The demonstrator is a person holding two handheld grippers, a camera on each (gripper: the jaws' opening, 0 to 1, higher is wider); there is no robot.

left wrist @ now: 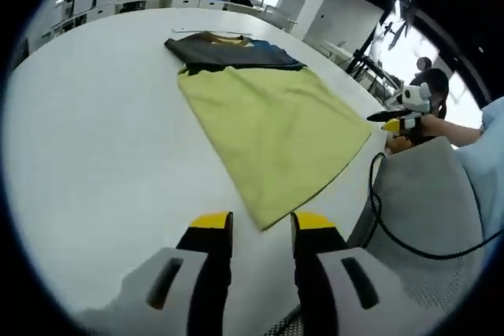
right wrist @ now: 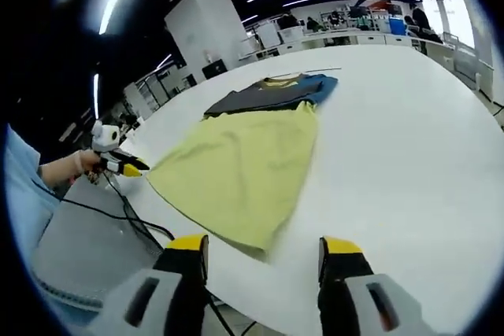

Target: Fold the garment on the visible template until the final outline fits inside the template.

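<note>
Nearest in the left gripper view, the left gripper (left wrist: 261, 226) hangs released, its yellow-tipped jaws parted over bare table (left wrist: 94, 155) with the closest corner of the yellow garment (left wrist: 272, 127) just beyond them at 12 o'clock. In the right gripper view the right gripper (right wrist: 264, 248) is likewise released, jaws wide apart, and the garment's near edge (right wrist: 236, 238) sits between them, slightly toward 11 o'clock.

The yellow garment lies flat and spread on the white table, its far end touching or overlapping a dark folded garment (left wrist: 228, 51) with a blue patch, out at 12 o'clock.

To do this step well, I judge each gripper should take a near corner of the yellow cloth, pinching one layer cleanly at the hem, then lift both together and carry the fold evenly so no crease skews.

At 3 o'clock in the left gripper view, the other gripper (left wrist: 398, 120) shows off the table edge, too small to read its jaws there. No template outline is discernible; it may lie under the cloth. Whether the dark garment rests on or under the yellow one I cannot tell. The room beyond is blurred.
</note>
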